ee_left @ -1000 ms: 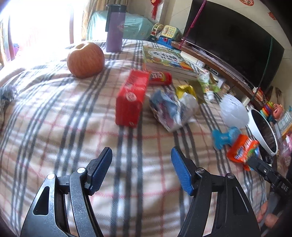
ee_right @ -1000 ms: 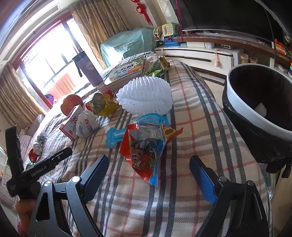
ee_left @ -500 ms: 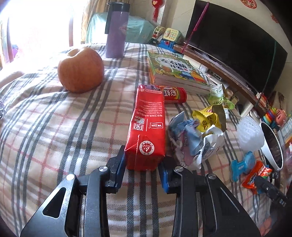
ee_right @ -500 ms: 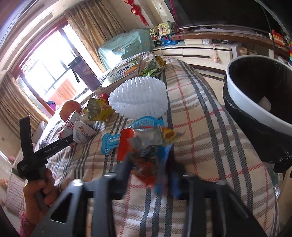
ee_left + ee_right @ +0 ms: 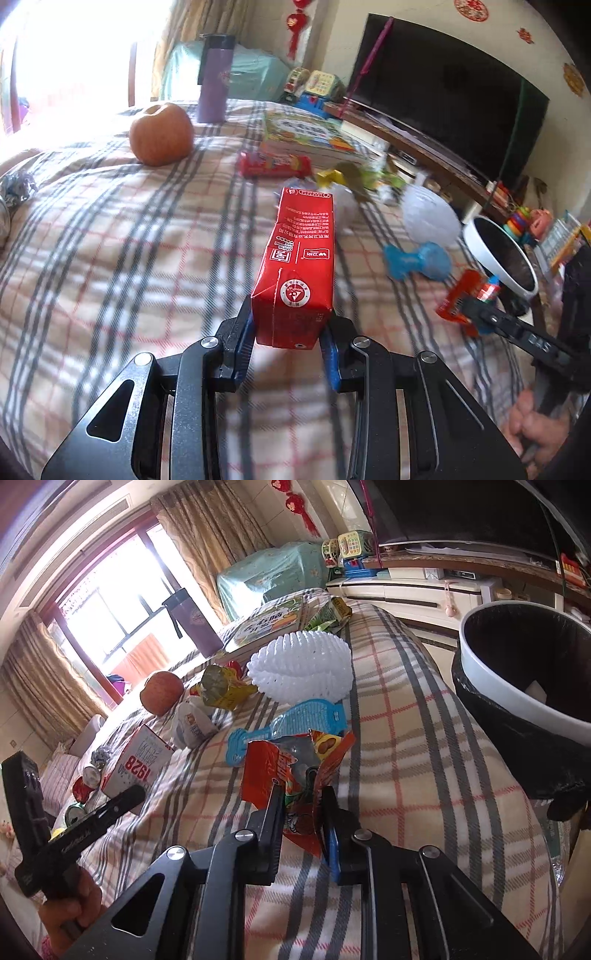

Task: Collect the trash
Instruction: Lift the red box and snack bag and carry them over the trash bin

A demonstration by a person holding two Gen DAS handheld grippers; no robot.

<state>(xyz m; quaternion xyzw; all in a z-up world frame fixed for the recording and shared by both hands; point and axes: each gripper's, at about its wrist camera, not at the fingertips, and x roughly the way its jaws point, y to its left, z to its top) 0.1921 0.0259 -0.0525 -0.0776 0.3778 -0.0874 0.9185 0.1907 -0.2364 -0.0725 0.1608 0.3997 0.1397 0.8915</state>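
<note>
- Red carton (image 5: 295, 273), a long drink box with white print, sits clamped at its near end between the blue pads of the left gripper (image 5: 290, 343) at lower centre of the left wrist view; its far end points toward the top of the frame, over the plaid blanket (image 5: 110, 236).
- Orange-red snack wrapper (image 5: 295, 775), crumpled and torn open, is pinched in the narrow gap of the right gripper (image 5: 301, 834), lower centre of the right wrist view.
- At the right edge of that view stands a white-rimmed trash bin (image 5: 517, 686) with a black liner, beside the bed; a pale scrap lies inside.
- Just beyond the wrapper, at frame centre, lie a blue plastic paddle-shaped toy (image 5: 291, 723) and, above it, a white foam fruit net (image 5: 303, 668).
- Left of centre are a crumpled white wrapper (image 5: 192, 727) and a yellow-green wrapper (image 5: 221, 686), close together.
- An apple (image 5: 162, 134) rests upper left in the left wrist view, with a purple bottle (image 5: 214, 79) standing behind it and a picture book (image 5: 306, 133) at upper centre.
- A red candy tube (image 5: 273, 166) lies in front of the book.
</note>
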